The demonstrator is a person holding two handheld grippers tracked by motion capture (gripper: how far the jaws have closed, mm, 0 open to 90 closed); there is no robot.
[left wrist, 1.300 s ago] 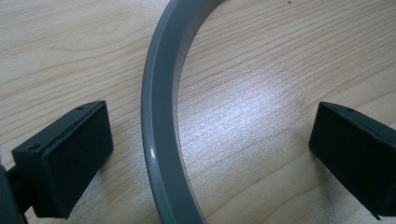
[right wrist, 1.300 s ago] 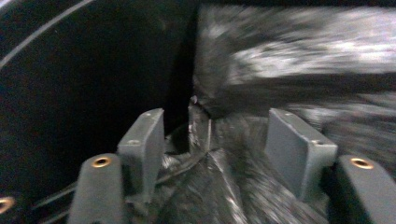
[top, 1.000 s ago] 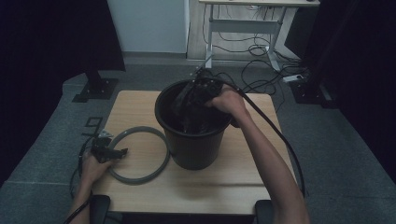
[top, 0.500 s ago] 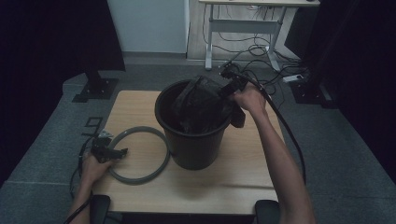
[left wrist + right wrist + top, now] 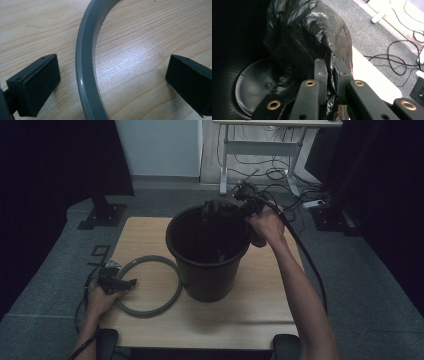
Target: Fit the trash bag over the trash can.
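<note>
A black bucket (image 5: 207,270) stands upright in the middle of the wooden table (image 5: 250,315). A black plastic bag (image 5: 214,211) hangs inside it and rises over the far rim. My right gripper (image 5: 235,209) is at the far right rim; its jaws have just been closing and now pinch a fold of the bag (image 5: 312,32), as the right gripper (image 5: 331,72) view shows above the bucket floor (image 5: 254,87). A grey ring (image 5: 150,310) lies flat to the left of the bucket. My left gripper (image 5: 131,282) rests open on the table, its jaws either side of the ring's band (image 5: 85,75), not touching it.
The table's front and right parts are bare wood. Grey carpet surrounds the table. Behind it stands a white desk frame (image 5: 225,165) with loose cables (image 5: 280,175) on the floor. A black cable (image 5: 305,260) trails from my right gripper along the forearm.
My right hand has moved from over the bucket's middle to its far right rim and slightly up, drawing the bag with it as the jaws closed. The left hand has stayed put.
</note>
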